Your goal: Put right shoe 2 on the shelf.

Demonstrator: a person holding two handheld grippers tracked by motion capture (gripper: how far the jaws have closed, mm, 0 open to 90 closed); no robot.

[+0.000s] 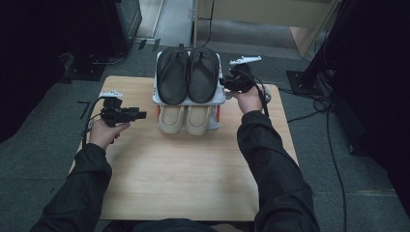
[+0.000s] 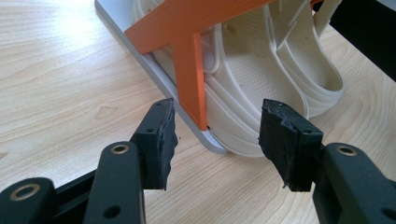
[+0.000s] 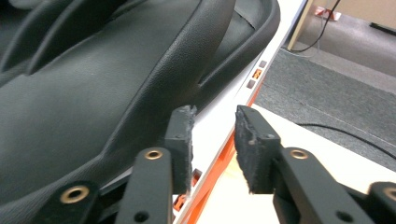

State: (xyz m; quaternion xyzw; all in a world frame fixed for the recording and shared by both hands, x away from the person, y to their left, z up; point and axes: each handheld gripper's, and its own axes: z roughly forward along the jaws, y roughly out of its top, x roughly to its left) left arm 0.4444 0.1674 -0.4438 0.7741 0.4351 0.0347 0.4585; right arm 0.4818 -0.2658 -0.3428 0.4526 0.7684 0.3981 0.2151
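Your sleeves are dark and loose-fitting. Your left gripper and right gripper are black, each topped by a grey three-cornered plate, with brass-ringed screw holes, ragged black foam pads and trailing black cables.

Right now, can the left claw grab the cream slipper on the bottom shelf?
Probably yes: the left claw is open, and the cream slipper lies just ahead. Only the rack's orange strut partly crowds the way.
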